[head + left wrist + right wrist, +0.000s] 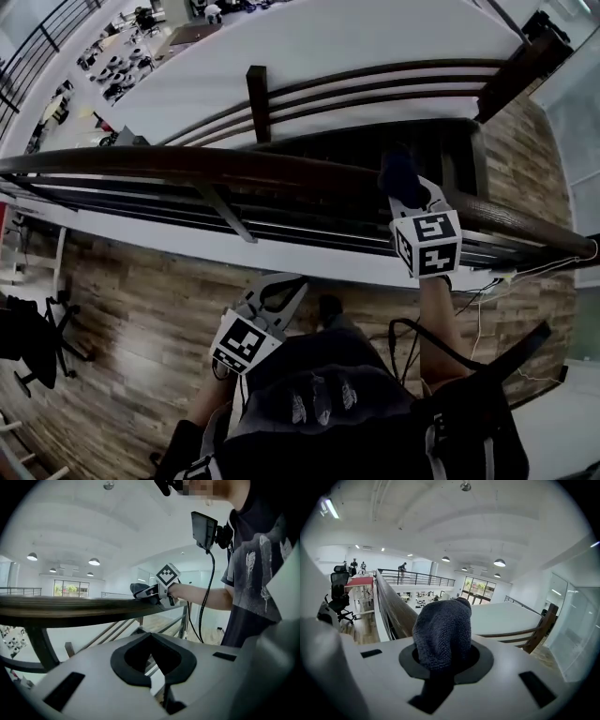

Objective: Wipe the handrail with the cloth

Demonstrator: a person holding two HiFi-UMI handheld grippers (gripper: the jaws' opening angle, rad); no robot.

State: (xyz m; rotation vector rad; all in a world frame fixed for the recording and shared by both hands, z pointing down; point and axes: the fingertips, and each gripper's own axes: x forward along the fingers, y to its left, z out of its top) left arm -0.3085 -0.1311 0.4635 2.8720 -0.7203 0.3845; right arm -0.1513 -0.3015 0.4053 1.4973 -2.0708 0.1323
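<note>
Our right gripper (411,195) is pinching the dark grey knitted cloth (443,627) against the dark brown wooden handrail's (187,165) top, near its right end; leftward the rail is running bare. Our left gripper (281,291) is hanging below, jaws together, empty.

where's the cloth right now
The dark grey cloth is clamped in the right hand-held gripper, resting on top of the wooden handrail toward the right of the head view.

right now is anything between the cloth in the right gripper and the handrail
Nothing visible. The cloth sits against the handrail, clamped in the right gripper. The rail beyond looks bare; the left gripper hangs below it.
</note>
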